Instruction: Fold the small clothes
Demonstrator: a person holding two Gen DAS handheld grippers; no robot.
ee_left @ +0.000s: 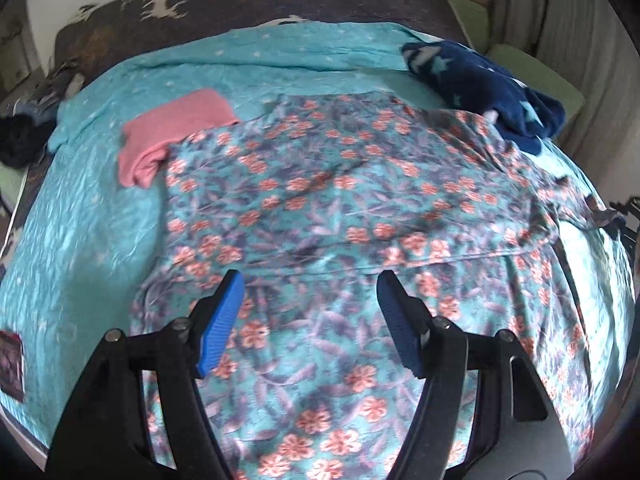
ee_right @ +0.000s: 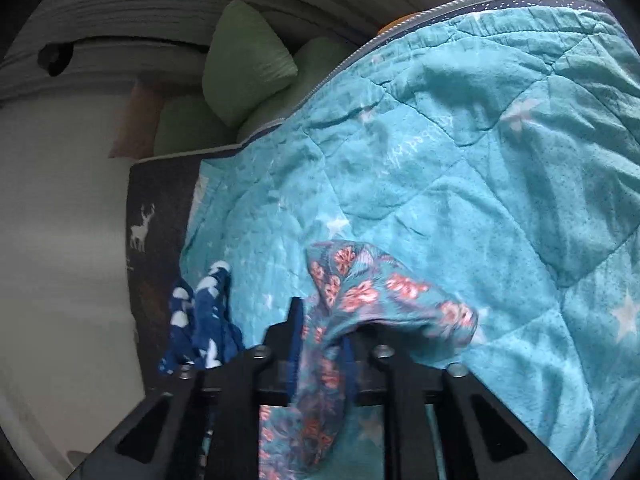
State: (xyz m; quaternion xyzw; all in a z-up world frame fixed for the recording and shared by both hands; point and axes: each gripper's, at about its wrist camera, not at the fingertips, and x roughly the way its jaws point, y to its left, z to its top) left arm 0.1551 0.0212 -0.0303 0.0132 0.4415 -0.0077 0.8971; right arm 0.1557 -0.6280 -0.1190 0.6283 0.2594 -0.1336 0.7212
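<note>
While quilt [ee_right: 460, 168] script unreadable, right gripper [ee_right: 320, 344] pinches floral garment [ee_right: 360, 292].

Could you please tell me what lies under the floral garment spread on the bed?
The floral garment lies on the teal quilt, and its edge overlaps the pink folded cloth. Whatever else might be beneath it is covered.

Teal star quilt [ee_left: 80, 240] over dark deer-print blanket [ee_left: 240, 0]; green cushions [ee_right: 248, 64]; pale wall [ee_right: 60, 200].

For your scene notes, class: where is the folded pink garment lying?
In the left wrist view, the pink garment lies upper left on the turquoise quilt, touching the far-left corner of the spread floral garment.
</note>
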